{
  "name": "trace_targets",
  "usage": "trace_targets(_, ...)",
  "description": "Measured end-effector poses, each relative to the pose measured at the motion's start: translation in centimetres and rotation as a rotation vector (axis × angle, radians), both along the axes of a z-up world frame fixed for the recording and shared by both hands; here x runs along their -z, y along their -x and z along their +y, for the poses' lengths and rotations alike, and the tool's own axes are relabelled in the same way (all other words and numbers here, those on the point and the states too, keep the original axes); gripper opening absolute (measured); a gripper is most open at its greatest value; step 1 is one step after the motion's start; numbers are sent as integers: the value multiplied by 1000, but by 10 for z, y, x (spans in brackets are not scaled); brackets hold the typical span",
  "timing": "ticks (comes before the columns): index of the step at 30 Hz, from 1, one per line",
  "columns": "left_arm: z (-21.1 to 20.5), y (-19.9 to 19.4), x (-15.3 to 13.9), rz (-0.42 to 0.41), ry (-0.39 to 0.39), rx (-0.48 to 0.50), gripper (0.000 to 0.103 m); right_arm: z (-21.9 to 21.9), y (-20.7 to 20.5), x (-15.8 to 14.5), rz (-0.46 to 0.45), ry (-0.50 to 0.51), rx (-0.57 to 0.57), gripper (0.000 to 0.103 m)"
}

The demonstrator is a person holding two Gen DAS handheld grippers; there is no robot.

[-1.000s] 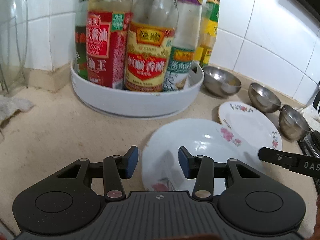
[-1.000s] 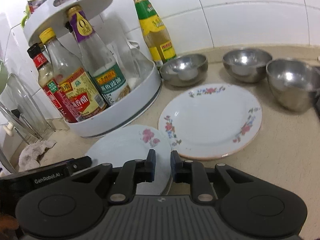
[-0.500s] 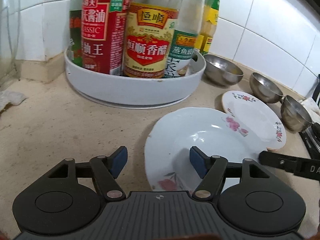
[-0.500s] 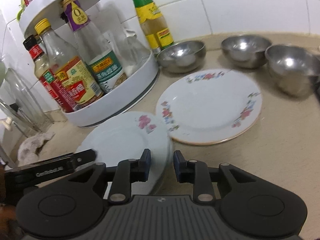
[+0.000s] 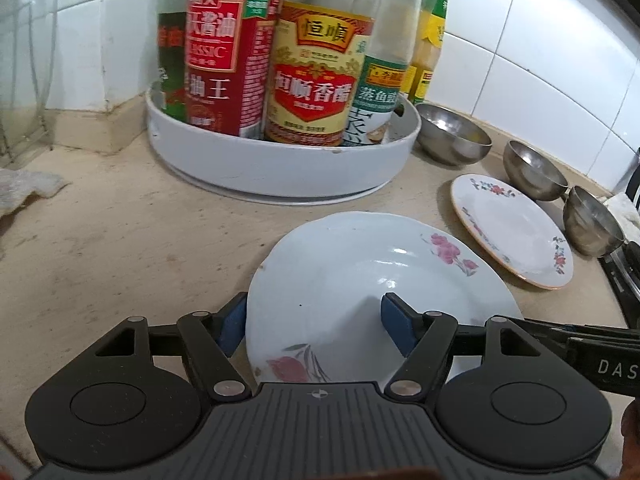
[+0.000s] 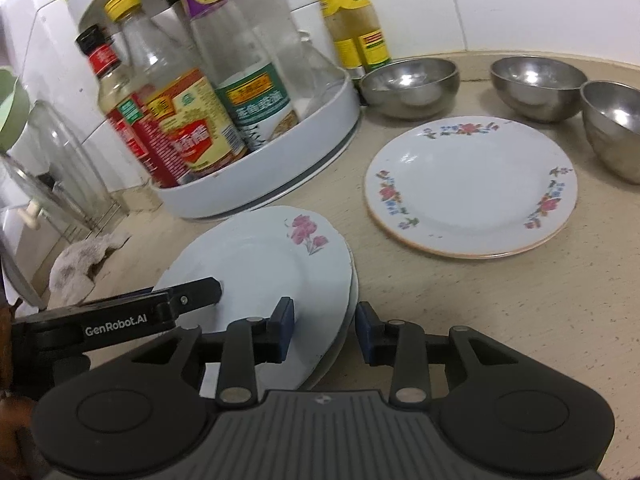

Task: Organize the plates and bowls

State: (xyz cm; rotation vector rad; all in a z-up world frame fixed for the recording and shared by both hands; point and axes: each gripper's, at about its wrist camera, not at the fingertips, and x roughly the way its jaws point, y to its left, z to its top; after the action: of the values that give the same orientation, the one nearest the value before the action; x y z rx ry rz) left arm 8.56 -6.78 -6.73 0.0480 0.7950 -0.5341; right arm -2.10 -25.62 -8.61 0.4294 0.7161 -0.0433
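Both grippers open over stacked plates.
I see left gripper (image 5: 312, 322) wide; right gripper (image 6: 325, 330) opening astride the plate stack (image 6: 256, 264) rim.

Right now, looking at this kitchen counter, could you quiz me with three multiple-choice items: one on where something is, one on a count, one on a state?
1. Where do the sauce bottles stand?
A. in the round white turntable tray
B. on a plate
C. in a bowl

2. How many round steel bowls are on the counter?
A. one
B. three
C. five

3. How does the white floral plate with the orange rim lie?
A. flat, alone
B. upside down
C. propped on a bowl

Answers: 1 A, the tray's wall rings their bases. 2 B, three sit in a row along the tiled wall. 3 A, it faces up beside the stacked pale plates.
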Motion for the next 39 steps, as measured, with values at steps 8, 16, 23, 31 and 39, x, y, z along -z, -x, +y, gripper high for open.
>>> trace_targets(8,6,5,-11,-52,-33,-34,75,-5,9,-3,-11,2,-14,33)
trace_targets(16,-17,18,-45,-131,-18,-32,86,-45,26,-20,-53,43,50,33)
trace_targets(23,-90,23,-56,-149,1,114,89,-99,36,-25,-53,58,156,34)
trace_targets(31,-163,-8,-37,-54,-21,202,89,-143,30,-13,-18,11,214,35)
trace_targets(39,-201,-34,-17,-32,-85,221,89,-166,11,-2,1,-26,202,35)
